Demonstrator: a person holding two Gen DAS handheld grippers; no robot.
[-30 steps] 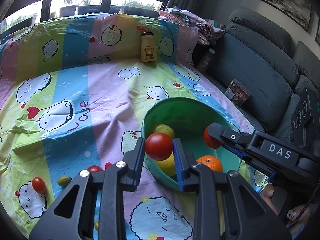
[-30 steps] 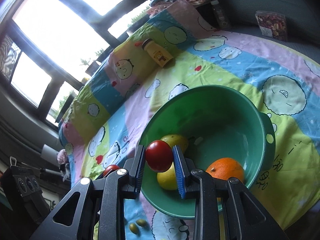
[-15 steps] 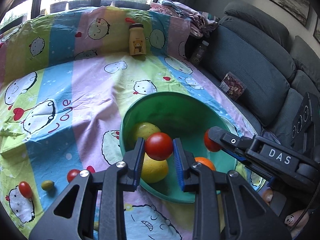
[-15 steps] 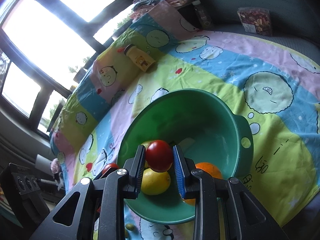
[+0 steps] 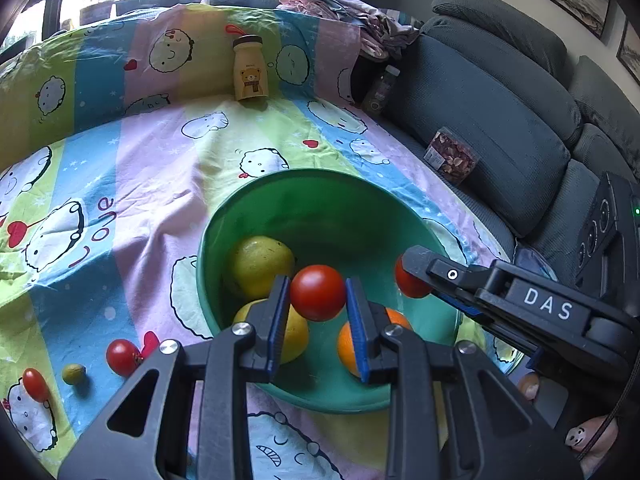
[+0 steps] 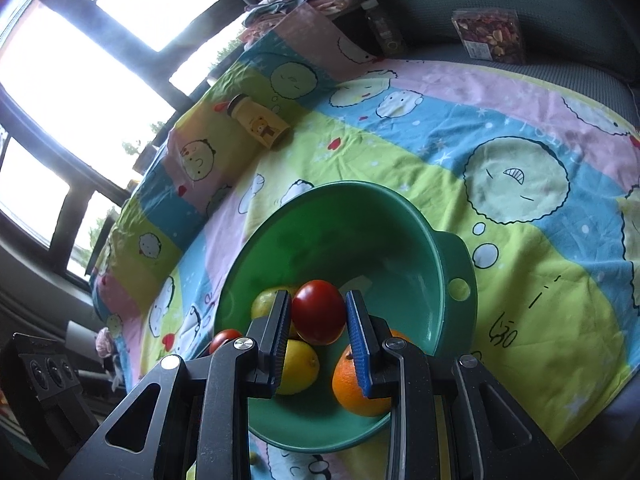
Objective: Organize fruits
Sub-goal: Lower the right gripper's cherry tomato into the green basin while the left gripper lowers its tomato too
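Over the green bowl point(image 5: 256, 216) both grippers angle steeply downward, each with its jaws closed on a tomato. Between the blue ribbed pads of the left gripper point(image 5: 318, 312) sits a round, glossy red tomato point(image 5: 318, 298), pinched at its sides and hanging above the bowl's inside. At the bowl's right side in the left wrist view, the right gripper point(image 5: 408, 276) reaches in as a long black arm lettered DAS, its tip clamped on a second tomato point(image 5: 406, 286); in its own view that darker red tomato point(image 6: 318, 312) is squeezed the same way between the right gripper's point(image 6: 318, 316) pads.

Inside the bowl, which is smooth plastic with a flat handle tab point(image 6: 458, 280) pierced by a hole, lie two dull yellow lemons point(image 5: 260, 264) with slightly pitted skin and a bright orange point(image 6: 354, 388) with a dimpled rind.

Left of the bowl, on the soft, creased cartoon-print sheet point(image 5: 140, 184) in pastel stripes, rest a small red tomato point(image 5: 122, 356), an olive-green fruit point(image 5: 73, 373) and an oblong cherry tomato point(image 5: 35, 384). Beyond the bowl a yellow bottle with a bear label point(image 5: 249, 70) stands upright against the sheet's raised fold. Right of the bowl runs a grey fabric sofa point(image 5: 500, 120).
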